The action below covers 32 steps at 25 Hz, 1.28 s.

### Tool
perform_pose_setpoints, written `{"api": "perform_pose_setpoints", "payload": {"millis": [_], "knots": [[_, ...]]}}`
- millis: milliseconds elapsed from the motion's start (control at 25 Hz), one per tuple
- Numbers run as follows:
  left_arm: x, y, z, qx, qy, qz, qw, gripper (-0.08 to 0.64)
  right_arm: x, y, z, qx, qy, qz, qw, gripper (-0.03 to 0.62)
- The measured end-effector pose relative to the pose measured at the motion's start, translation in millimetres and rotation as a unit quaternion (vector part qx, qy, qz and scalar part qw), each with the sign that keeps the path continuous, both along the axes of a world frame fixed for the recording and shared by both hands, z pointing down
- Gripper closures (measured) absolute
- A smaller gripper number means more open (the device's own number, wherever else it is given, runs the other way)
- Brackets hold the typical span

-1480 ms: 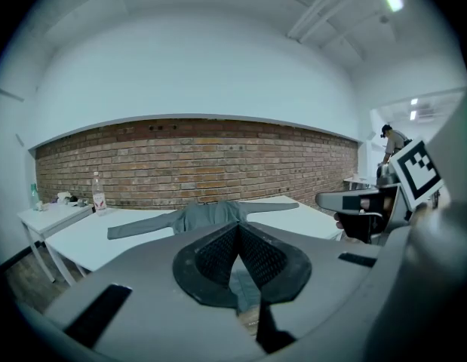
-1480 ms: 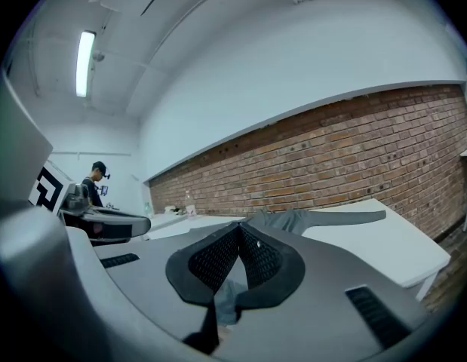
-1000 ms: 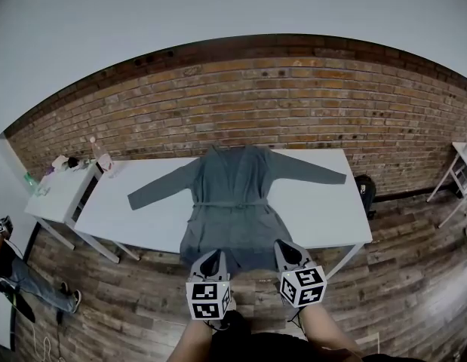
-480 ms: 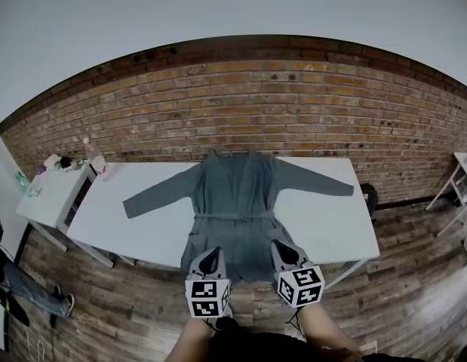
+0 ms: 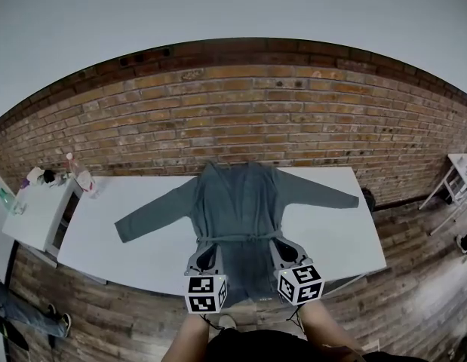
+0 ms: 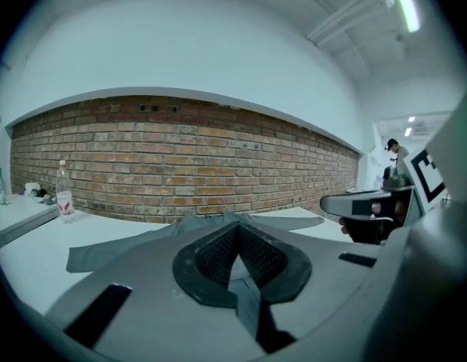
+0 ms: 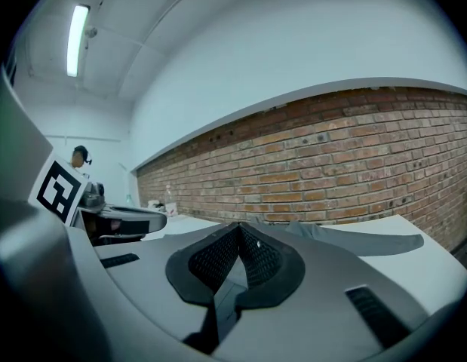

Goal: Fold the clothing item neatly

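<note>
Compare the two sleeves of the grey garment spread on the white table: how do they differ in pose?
The left sleeve slants toward the near edge of the table; the right sleeve runs almost straight sideways. The left sleeve's cuff stops well short of the table's end; the right sleeve's cuff nearly reaches its end. Both are grey, unfolded and flat.
</note>
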<state>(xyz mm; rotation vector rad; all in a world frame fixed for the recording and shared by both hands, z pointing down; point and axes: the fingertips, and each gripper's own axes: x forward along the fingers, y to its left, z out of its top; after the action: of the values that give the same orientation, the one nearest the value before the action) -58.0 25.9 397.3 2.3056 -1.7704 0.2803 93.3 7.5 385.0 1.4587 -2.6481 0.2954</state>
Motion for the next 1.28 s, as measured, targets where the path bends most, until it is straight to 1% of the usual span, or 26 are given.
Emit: {"api": "perform_pose_setpoints", "payload": {"millis": [160, 320, 520, 600, 720, 840, 1000, 1160, 1280], "knots": [[-23.9, -35.4, -1.1, 0.004, 0.008, 0.019, 0.9998, 0.561, -24.4, -33.1, -3.4, -0.001, 0.002, 0.018, 1.000, 0.592], [-50.5, -67.9, 8.6, -0.008, 0.021, 0.034, 0.9992, 0.561, -51.4, -57.6, 1.4, -0.004, 0.026, 0.033, 0.999, 0.592], [-61.8, -95.8, 21.2, -0.026, 0.046, 0.055, 0.9971, 0.561, -73.7, -69.7, 6.7, -0.006, 0.055, 0.043, 0.998, 0.592], [-58.7, -98.9, 25.5, -0.031, 0.053, 0.064, 0.9961, 0.561, -70.7, -74.2, 11.8, -0.013, 0.064, 0.049, 0.997, 0.592], [-61.9, -104.4, 31.9, -0.035, 0.054, 0.066, 0.9957, 0.561, -66.0, -88.0, 25.8, -0.038, 0.050, 0.062, 0.996, 0.592], [-74.8, -115.9, 37.2, -0.041, 0.063, 0.050, 0.9959, 0.561, -69.6, -97.4, 40.1, -0.059, 0.042, 0.061, 0.996, 0.592], [-79.5, -134.9, 34.9, -0.032, 0.079, 0.030, 0.9959, 0.561, -66.2, -111.1, 53.1, -0.063, 0.049, 0.055, 0.995, 0.592], [-62.6, -147.3, 39.3, -0.046, 0.071, 0.036, 0.9957, 0.561, -41.3, -124.4, 58.9, -0.075, 0.040, 0.071, 0.994, 0.592], [-44.0, -163.1, 39.1, -0.050, 0.078, 0.044, 0.9946, 0.561, -10.4, -139.5, 63.3, -0.084, 0.045, 0.088, 0.992, 0.592]]}}
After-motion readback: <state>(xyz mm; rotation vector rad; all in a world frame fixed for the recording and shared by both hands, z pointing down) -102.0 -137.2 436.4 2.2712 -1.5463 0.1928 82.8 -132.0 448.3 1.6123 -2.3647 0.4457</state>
